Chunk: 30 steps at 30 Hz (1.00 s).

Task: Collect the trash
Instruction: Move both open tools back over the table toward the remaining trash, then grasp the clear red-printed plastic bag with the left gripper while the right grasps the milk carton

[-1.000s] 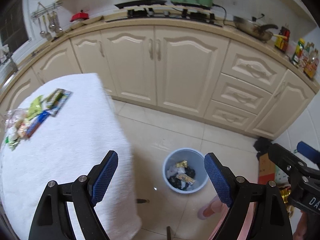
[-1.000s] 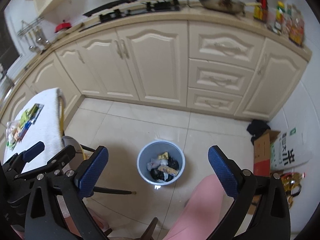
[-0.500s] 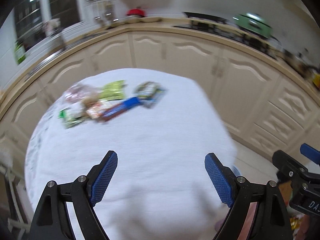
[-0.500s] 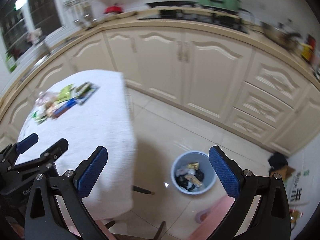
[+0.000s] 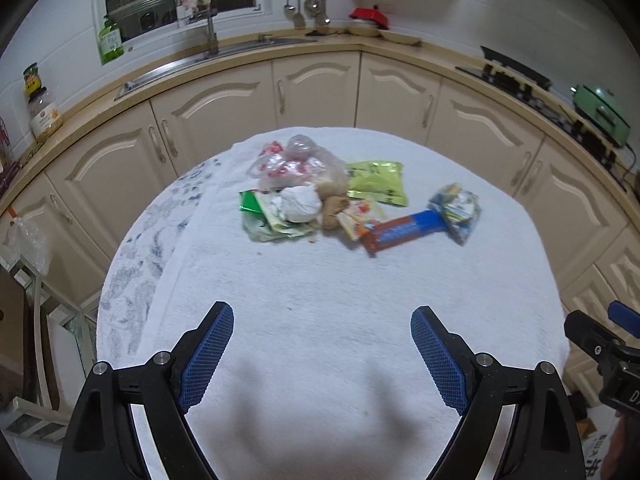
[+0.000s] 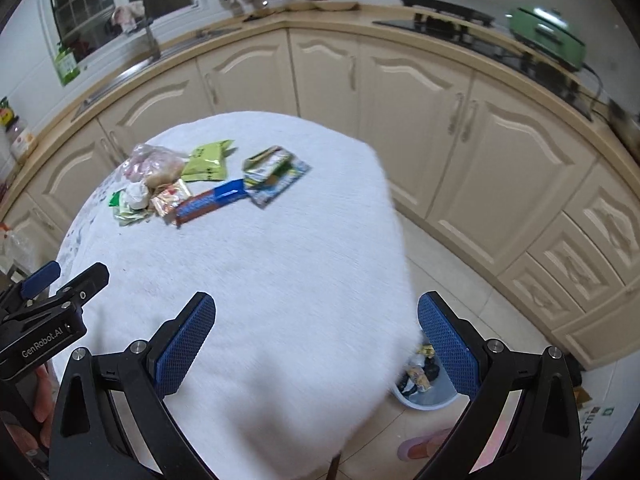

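1. Left wrist view:
   - Left gripper point(image 5: 322, 354) hangs over the near part of the white towel-covered table point(image 5: 320, 300), its blue-padded fingers spread wide with nothing between them.
   - Trash lies in a cluster toward 12 o'clock from the gripper, well apart from it.
   - In that cluster, a crumpled white tissue point(image 5: 300, 204) sits on green-and-white wrappers point(image 5: 262, 220), with a clear plastic bag point(image 5: 298, 164) just behind.
   - A green snack packet point(image 5: 378, 182) lies at about 1 o'clock; a blue-and-red bar wrapper point(image 5: 404, 230) and a crinkled blue-white pouch point(image 5: 458, 208) lie to its right.
   - Part of the right gripper point(image 5: 608, 344) shows at 3 o'clock.

2. Right wrist view:
   - Right gripper point(image 6: 316, 344) is likewise wide open and empty, above the table's near right edge.
   - The same trash lies at about 11 o'clock: green packet point(image 6: 206, 162), bar wrapper point(image 6: 210, 202), pouch point(image 6: 274, 174), tissue point(image 6: 138, 194).
   - A pale blue waste bin point(image 6: 428, 398) stands on the tiled floor at 4 o'clock, partly hidden by the right finger, with wrappers inside.
   - The left gripper's body point(image 6: 48, 312) shows at 9 o'clock.
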Motion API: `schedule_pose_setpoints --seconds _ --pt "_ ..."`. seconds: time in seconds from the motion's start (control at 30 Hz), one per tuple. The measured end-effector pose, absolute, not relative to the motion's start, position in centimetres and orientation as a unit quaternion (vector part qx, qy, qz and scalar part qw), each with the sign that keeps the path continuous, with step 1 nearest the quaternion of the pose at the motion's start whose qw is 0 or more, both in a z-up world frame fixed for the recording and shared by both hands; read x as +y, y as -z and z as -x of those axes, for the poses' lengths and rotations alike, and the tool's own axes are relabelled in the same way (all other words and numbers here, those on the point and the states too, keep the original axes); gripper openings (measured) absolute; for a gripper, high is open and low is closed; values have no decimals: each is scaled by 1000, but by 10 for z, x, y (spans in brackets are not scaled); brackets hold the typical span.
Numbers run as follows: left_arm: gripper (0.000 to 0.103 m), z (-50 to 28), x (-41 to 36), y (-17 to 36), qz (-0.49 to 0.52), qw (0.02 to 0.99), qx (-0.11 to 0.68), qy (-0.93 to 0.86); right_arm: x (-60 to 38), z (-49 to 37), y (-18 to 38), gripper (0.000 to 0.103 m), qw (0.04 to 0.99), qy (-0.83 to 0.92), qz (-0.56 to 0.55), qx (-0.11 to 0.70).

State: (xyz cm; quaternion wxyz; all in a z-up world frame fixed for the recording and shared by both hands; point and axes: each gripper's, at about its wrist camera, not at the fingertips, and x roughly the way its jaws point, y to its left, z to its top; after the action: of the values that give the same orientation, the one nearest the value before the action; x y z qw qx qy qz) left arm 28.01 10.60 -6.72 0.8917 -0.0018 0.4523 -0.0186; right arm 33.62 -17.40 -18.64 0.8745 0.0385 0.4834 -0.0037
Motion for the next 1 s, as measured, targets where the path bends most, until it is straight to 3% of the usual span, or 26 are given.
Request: schedule_pose_setpoints --seconds 0.53,1.0 --pt "93 -461 142 95 60 855 513 39 -158 -487 220 103 835 10 -56 547" --pt "94 -571 138 157 93 826 553 67 -148 -538 275 100 798 13 -35 601"
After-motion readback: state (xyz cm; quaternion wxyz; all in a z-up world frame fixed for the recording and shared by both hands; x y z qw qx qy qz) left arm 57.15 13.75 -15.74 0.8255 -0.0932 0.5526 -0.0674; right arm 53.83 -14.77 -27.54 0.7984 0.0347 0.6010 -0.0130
